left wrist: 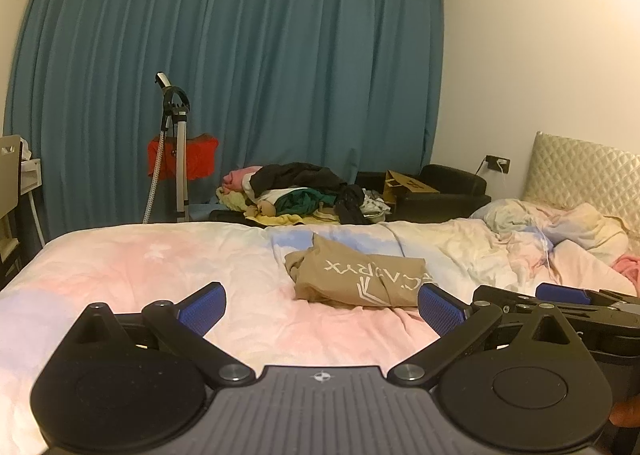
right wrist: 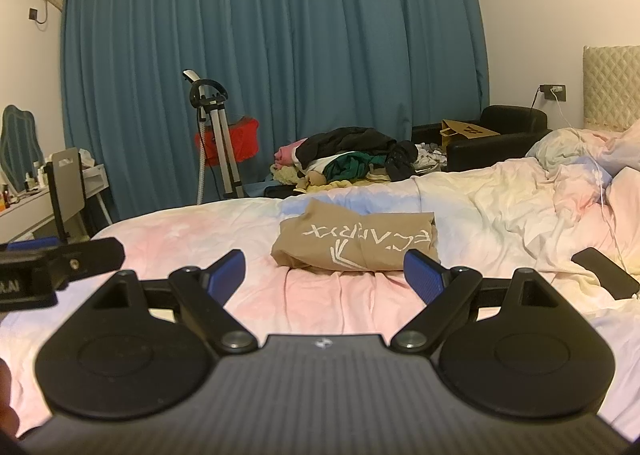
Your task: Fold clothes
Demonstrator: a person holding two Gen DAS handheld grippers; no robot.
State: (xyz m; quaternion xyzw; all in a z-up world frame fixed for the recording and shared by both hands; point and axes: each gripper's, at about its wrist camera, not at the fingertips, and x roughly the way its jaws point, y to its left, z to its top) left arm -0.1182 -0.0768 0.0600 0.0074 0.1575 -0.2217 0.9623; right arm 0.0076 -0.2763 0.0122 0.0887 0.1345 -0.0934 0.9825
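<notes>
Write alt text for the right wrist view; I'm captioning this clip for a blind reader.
A folded tan shirt with white lettering lies on a pink bed, just beyond the right gripper, whose blue-padded jaws stand open and empty. Behind the bed, a pile of clothes sits before a blue curtain; the left gripper shows at the left edge.
</notes>
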